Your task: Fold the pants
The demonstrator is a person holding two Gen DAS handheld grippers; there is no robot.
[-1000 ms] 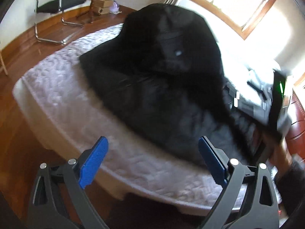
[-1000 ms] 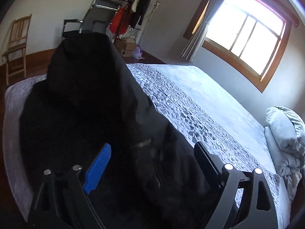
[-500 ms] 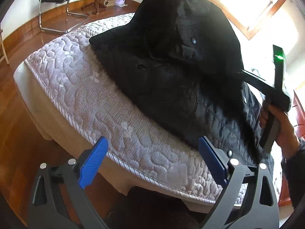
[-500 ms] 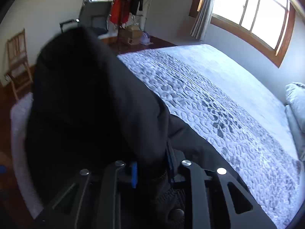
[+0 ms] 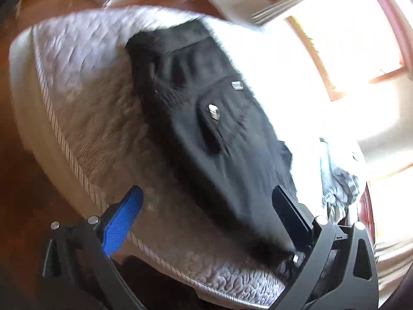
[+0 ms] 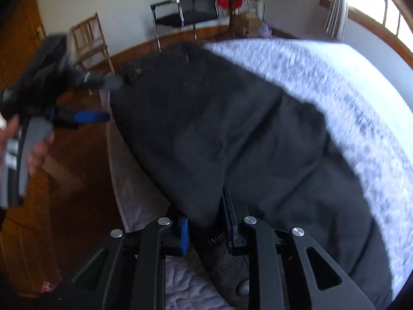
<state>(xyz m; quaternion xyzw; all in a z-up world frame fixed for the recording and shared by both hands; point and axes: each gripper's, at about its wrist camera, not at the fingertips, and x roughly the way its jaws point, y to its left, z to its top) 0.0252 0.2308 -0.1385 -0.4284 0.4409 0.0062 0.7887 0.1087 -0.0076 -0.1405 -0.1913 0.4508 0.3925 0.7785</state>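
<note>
1. Left wrist view: we see the black pants spread on the quilted bed, running from the far end toward the near corner, with a metal button and a small metal tag showing on the upper fabric.
2. The picture is blurred, but our left tongs plainly stand wide apart, blue finger on the left and black finger on the right, with nothing pinched between them.
3. The black finger lies just beside the near edge of the pants; we cannot tell whether it touches the cloth.
4. A bright window glares above the bed, and crumpled bedding lies at the right.
5. Right wrist view: our right tongs have just been closing, and they now clamp a fold of the pants at the near edge of the bed.
6. The pants cover the near-left part of the bed in a dark mound.
7. At the left, our left hand holds the left tongs open beside the pants' far corner.
8. A wooden chair and an office chair stand by the far wall.
</note>
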